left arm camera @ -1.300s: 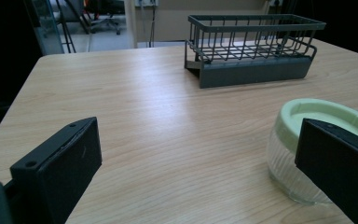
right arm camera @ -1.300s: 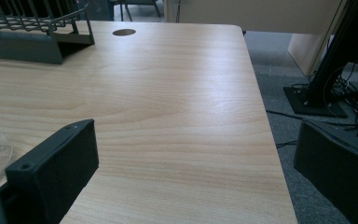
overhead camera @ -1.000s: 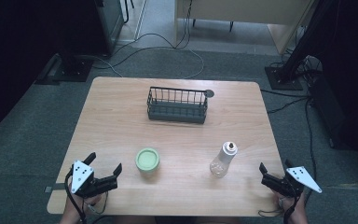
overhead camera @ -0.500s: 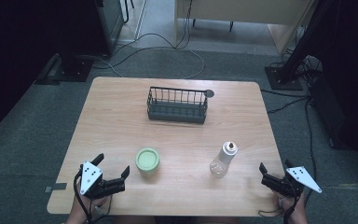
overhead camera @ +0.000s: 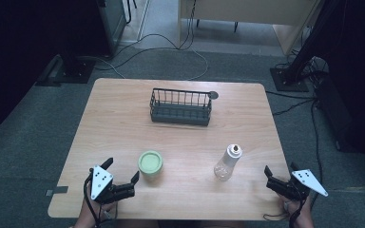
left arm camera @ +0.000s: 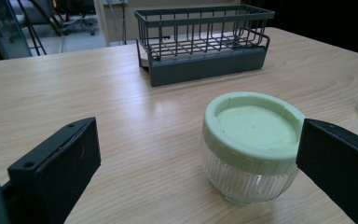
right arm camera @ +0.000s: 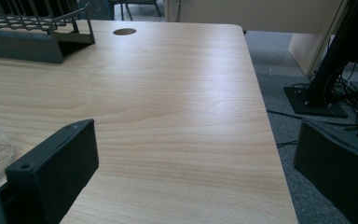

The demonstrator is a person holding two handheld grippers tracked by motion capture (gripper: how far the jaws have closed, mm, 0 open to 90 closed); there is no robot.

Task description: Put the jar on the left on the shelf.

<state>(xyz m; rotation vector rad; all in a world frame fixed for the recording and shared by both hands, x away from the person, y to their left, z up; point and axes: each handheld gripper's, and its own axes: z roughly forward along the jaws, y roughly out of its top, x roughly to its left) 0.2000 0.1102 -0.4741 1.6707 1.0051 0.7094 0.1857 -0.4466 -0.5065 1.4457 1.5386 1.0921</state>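
Wood table, grey carpet, floor cables

A squat ribbed clear-glass jar, closed by a pale green screw lid, stands upright on the wooden table's near-left part, just beside one jaw of the wide-open left gripper, partly between its jaws.

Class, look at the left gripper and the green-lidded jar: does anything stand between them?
Nothing visible does. The left gripper is open beside the jar, and in the left gripper view only bare table lies between its jaws and the jar.
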